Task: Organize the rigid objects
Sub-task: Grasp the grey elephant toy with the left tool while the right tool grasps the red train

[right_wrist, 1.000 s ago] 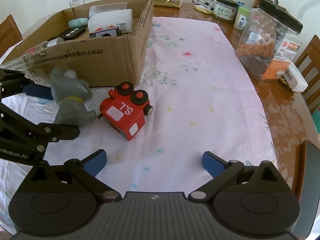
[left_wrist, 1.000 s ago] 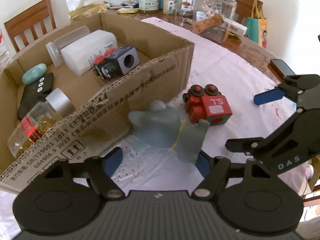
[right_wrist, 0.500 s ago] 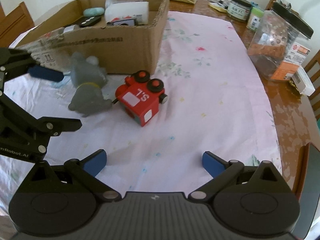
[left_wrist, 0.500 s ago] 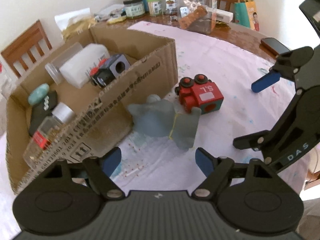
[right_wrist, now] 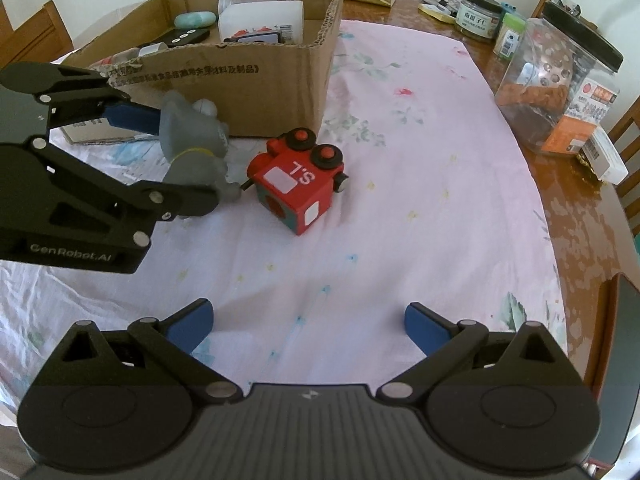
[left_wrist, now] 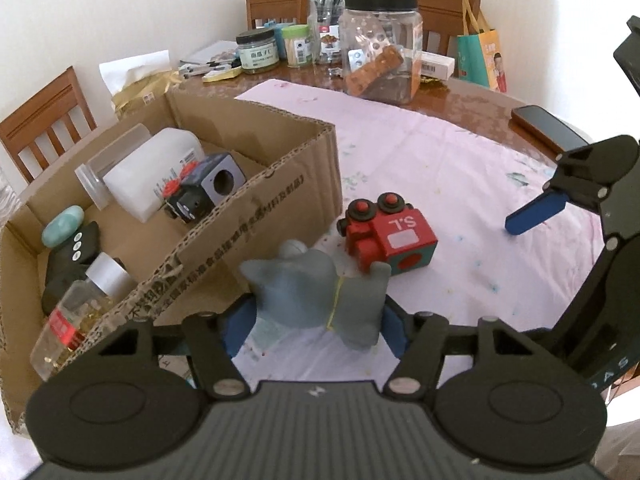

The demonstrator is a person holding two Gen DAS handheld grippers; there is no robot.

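Observation:
A grey soft-looking elephant toy [left_wrist: 316, 296] stands on the pink tablecloth beside the cardboard box [left_wrist: 256, 208]. My left gripper [left_wrist: 316, 322] has its jaws closing around it, with the blue pads [left_wrist: 236, 330] against both flanks. In the right wrist view the left gripper [right_wrist: 188, 156] clamps the grey toy [right_wrist: 192, 140] from the left. A red toy train block [left_wrist: 390, 236] marked "S.L" lies just beyond it, apart from both grippers. My right gripper [right_wrist: 308, 324] stands open over bare cloth, short of the red block [right_wrist: 298, 184].
The box [right_wrist: 240, 92] holds a white bottle [left_wrist: 152, 176], a dark toy block [left_wrist: 208, 192], a remote [left_wrist: 68, 256], and a small glass bottle [left_wrist: 76, 316]. A big clear jar [left_wrist: 380, 48], small jars, a phone [left_wrist: 548, 128] and chairs ring the table's far side.
The left jaws widened, then closed in on the grey toy, which now sits between the pads. The right gripper stays open, shifted little.

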